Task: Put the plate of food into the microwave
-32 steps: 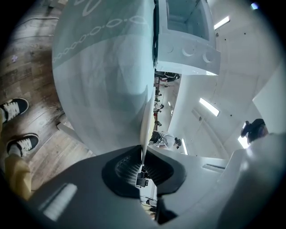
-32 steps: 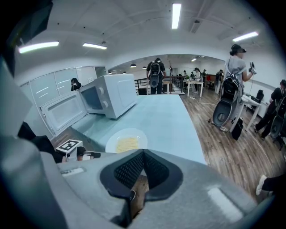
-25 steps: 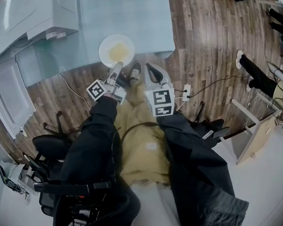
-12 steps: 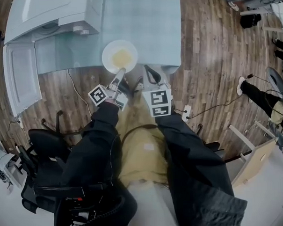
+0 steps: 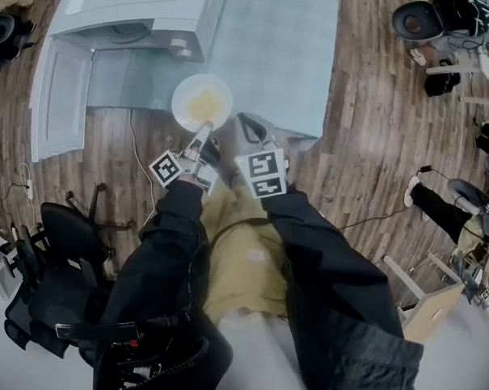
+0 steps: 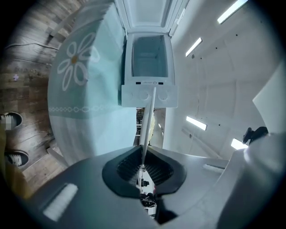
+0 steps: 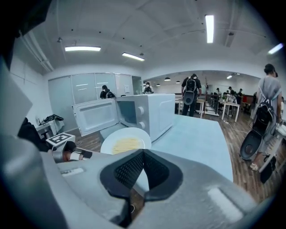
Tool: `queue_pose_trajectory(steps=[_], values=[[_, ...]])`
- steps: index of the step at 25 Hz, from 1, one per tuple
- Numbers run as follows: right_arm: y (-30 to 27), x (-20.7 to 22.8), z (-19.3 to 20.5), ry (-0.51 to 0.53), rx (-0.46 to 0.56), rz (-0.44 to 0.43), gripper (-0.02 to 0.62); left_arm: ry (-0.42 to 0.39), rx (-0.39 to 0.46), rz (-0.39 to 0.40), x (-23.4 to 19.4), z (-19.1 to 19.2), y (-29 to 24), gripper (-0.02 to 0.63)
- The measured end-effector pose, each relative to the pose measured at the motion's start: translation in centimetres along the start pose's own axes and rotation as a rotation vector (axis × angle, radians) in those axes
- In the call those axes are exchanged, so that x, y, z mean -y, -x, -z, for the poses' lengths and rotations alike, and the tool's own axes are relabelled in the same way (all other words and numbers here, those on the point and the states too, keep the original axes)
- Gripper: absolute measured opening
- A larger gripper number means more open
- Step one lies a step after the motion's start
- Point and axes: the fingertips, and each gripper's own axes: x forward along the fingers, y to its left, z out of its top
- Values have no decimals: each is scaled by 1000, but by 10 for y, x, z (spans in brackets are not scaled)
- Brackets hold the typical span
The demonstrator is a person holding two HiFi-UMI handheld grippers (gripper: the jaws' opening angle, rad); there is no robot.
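One step is looking done, the pickup: the left claw [image 5: 205, 129] is pinching the rim of the plate [image 5: 202, 103] of food, holding it at the surface's [image 5: 279, 51] near edge, just outside the microwave [image 5: 132, 25]. Its door [image 5: 58, 97] is standing open. The right claw [image 5: 248, 125] is hanging clenched and empty. Getting the plate inside is what is remaining.

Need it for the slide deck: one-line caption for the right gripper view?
Left gripper holds the plate of food by its rim near the microwave, door open; right gripper shut, empty.
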Motion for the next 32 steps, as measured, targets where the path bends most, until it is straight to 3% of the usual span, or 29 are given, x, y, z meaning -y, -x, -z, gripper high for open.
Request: queue_pose_trajectory(steps=[10, 24, 32], values=[[-50, -46, -35, 51, -14, -80, -3, -29, 72, -1, 15, -69, 26, 11], [-142, -119, -91, 64, -34, -102, -2, 0, 72, -4, 26, -180, 38, 11], [-194, -136, -113, 59, -49, -96, -2, -5, 61, -3, 29, -242, 21, 11]])
